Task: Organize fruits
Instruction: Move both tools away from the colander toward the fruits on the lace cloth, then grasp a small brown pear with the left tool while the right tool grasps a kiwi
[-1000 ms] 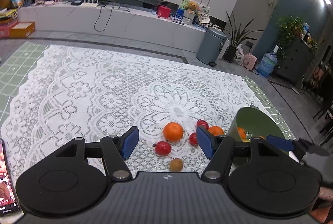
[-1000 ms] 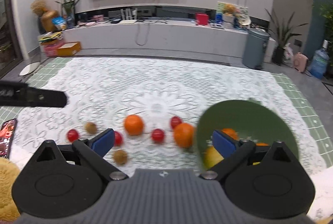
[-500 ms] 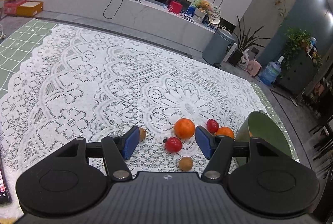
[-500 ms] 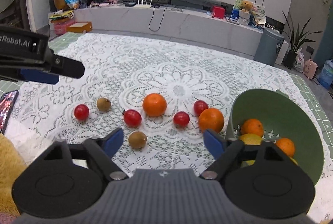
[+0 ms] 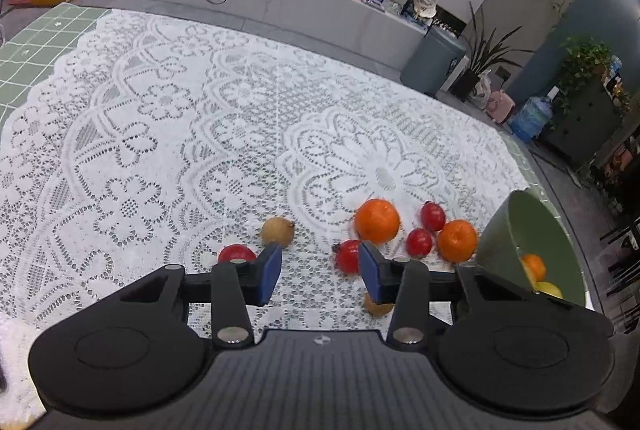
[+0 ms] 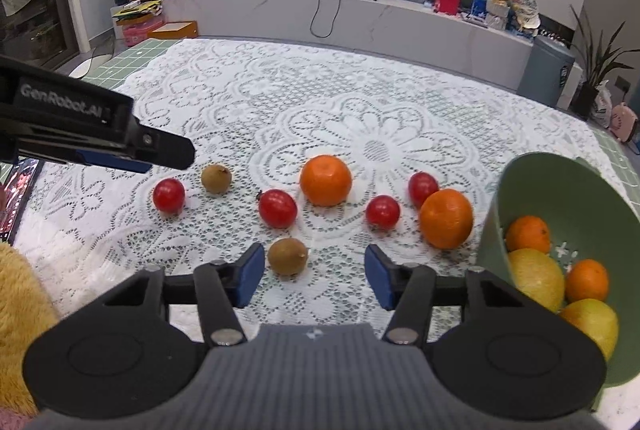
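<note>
On the white lace cloth lie two oranges (image 6: 326, 180) (image 6: 446, 218), several red tomatoes (image 6: 277, 208) and two brown kiwis (image 6: 287, 256) (image 6: 216, 179). A green bowl (image 6: 560, 186) at the right holds oranges and lemons (image 6: 536, 278). My right gripper (image 6: 314, 276) is open and empty, with the near kiwi just ahead of its left pad. My left gripper (image 5: 318, 272) is open and empty above the fruit; it shows from the side in the right wrist view (image 6: 132, 150), over the left tomato (image 6: 169, 195).
A phone (image 6: 20, 190) lies at the table's left edge beside a yellow fluffy thing (image 6: 20, 318). The lace cloth (image 5: 160, 118) stretches far back with green grid mat (image 5: 36, 46) at its edges. A cabinet and bin (image 6: 550, 70) stand beyond.
Both grippers have come down closer to the fruit. The left gripper's view shifted left, bringing the far kiwi and left tomato into sight. Both stay open.
</note>
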{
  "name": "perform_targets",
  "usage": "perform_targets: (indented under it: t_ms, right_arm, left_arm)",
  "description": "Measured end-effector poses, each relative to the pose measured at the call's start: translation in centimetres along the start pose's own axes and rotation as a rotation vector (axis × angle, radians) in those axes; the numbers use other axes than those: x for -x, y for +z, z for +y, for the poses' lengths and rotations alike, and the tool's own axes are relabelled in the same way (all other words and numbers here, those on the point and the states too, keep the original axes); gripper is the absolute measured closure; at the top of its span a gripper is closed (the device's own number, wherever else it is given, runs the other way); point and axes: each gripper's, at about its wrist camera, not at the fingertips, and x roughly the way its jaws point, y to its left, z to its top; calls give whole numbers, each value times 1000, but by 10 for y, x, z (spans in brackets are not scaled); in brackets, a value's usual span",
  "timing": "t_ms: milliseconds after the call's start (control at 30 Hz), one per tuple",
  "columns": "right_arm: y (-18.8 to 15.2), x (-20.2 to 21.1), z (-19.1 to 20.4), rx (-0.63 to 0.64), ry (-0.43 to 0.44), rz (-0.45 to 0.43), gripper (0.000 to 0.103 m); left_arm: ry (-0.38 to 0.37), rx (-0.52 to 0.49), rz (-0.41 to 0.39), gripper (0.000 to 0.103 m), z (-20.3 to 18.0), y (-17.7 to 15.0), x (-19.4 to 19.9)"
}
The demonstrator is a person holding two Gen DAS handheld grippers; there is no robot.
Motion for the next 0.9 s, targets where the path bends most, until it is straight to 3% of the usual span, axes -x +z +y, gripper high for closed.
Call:
perform_targets:
  t_ms: [467,633,900]
  right_arm:
    - [2,-30,1,-18,55,51,65]
    - [3,-38,1,-24,64,66,65]
    - [3,-46,0,-30,69,87,65]
  left_arm:
    - [75,-16,40,61,7,2,-41]
    - [91,-78,23,63,4,4,-51]
    - [180,-253,8,63,-16,2,-63]
